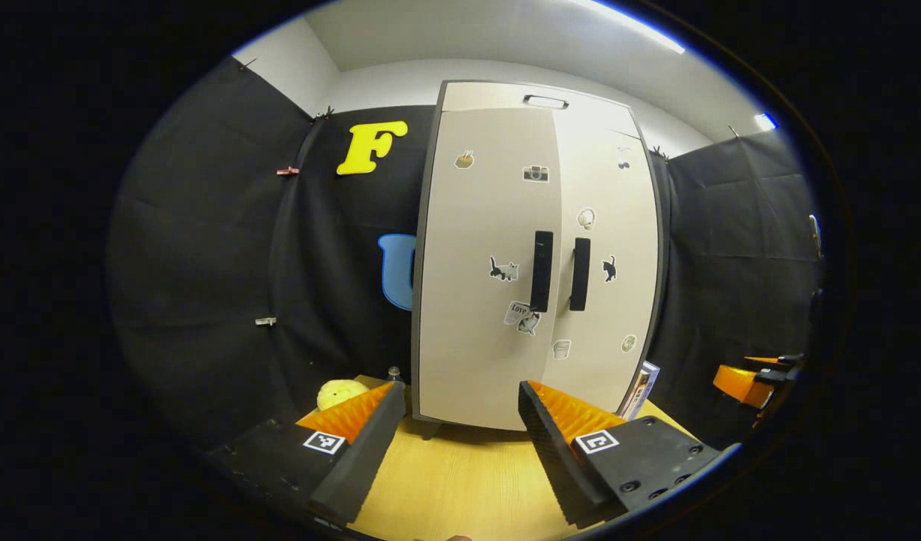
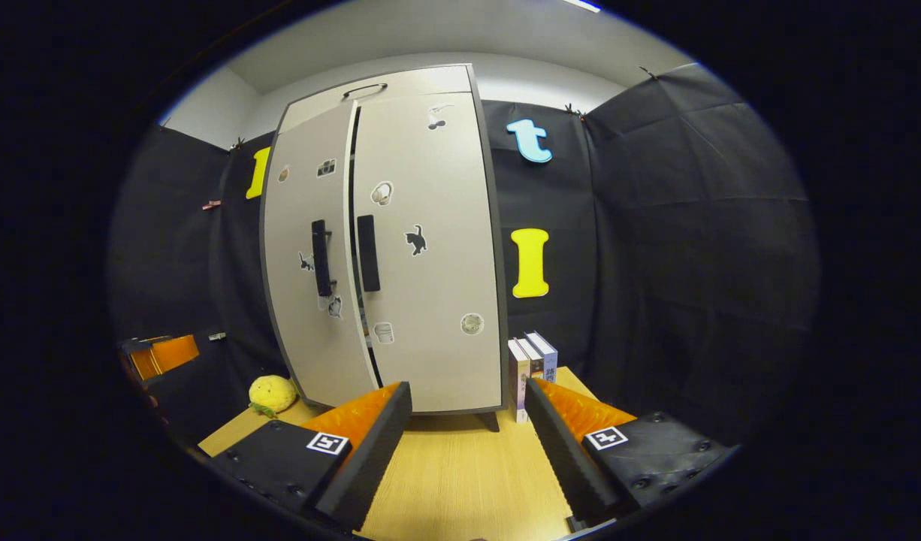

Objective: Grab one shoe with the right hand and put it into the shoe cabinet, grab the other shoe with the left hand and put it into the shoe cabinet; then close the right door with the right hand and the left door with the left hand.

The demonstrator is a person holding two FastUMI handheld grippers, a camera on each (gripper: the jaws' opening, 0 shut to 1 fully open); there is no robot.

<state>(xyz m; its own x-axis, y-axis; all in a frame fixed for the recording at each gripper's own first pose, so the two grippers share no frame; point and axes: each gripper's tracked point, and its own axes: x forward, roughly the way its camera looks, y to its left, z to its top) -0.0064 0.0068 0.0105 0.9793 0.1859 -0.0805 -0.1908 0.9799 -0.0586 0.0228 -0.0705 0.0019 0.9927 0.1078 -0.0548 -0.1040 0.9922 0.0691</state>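
Note:
A pale shoe cabinet (image 1: 498,248) (image 2: 423,248) with stickers stands on the wooden table, both doors shut or nearly so; a thin dark slit runs between them in the right gripper view. Two black handles (image 1: 560,270) (image 2: 345,255) sit side by side at the middle. My left gripper (image 1: 457,428) is open, a short way in front of the left door, with nothing between its fingers. My right gripper (image 2: 468,428) is open too, in front of the right door. At the far right of the left gripper view, the right gripper (image 1: 753,376) appears. No shoe is visible.
A yellow plush toy (image 1: 340,392) (image 2: 273,392) lies left of the cabinet on the wooden table (image 1: 460,481) (image 2: 460,473). Several books (image 2: 532,364) (image 1: 641,387) stand upright at the cabinet's right side. Black cloth walls close in behind and on both sides.

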